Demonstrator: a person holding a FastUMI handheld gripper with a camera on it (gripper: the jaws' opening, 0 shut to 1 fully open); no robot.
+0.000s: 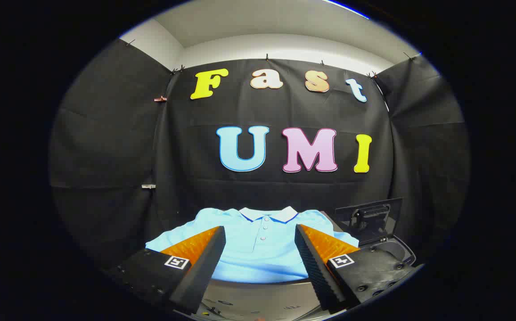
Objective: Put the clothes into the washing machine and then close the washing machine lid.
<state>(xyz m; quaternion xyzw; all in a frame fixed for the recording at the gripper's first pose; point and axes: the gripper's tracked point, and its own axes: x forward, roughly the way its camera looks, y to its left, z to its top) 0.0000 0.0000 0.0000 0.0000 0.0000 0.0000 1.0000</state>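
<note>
Two fingers of the gripper (pixel 260 240) are seen spread wide apart, with nothing pinched between them. A light blue short-sleeved polo shirt with a white collar and small buttons (pixel 262 249) is laid flat just ahead of the fingers, its collar at the far side, near the black cloth wall (pixel 106 156). To the right of the shirt, a dark washing machine lid (pixel 369 216) is found raised upright above a dark rounded opening (pixel 394 252).
</note>
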